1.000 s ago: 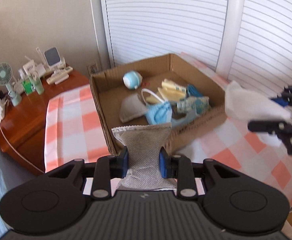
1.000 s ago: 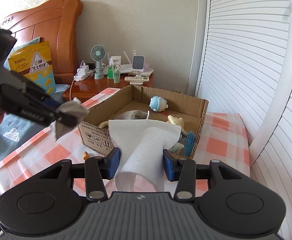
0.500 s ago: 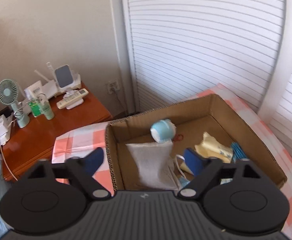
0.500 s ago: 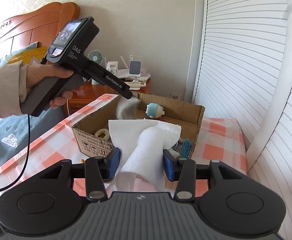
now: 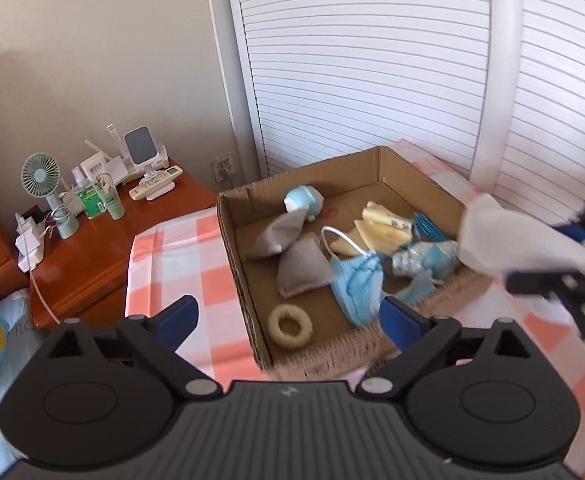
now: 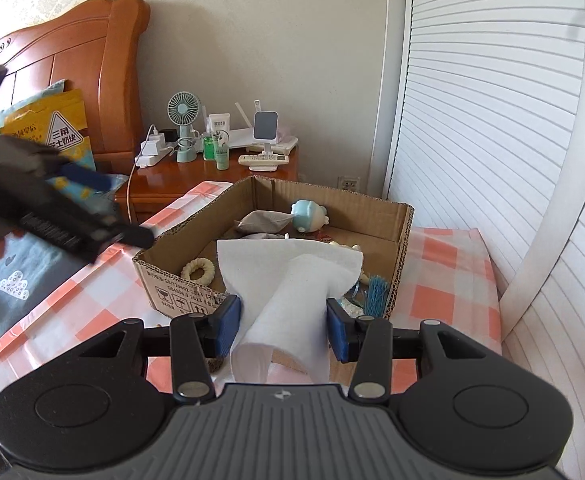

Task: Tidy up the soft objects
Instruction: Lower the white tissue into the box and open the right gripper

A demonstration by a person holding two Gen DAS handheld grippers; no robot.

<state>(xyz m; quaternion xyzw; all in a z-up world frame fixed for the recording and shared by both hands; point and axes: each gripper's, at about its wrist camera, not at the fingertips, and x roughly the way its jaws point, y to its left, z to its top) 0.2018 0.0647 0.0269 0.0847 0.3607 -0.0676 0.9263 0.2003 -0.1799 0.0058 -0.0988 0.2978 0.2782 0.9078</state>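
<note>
Two tongs work above the cardboard box point(image 5: 420, 168): the left tongs point(image 5: 288, 322) are spread wide and empty near its front edge, while the right tongs point(image 6: 280, 328) pinch a white cloth point(image 6: 292, 280) just before the box.

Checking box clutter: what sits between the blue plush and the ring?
In the left wrist view, two grey pouches lie between the blue plush and the ring, inside the box.
</note>
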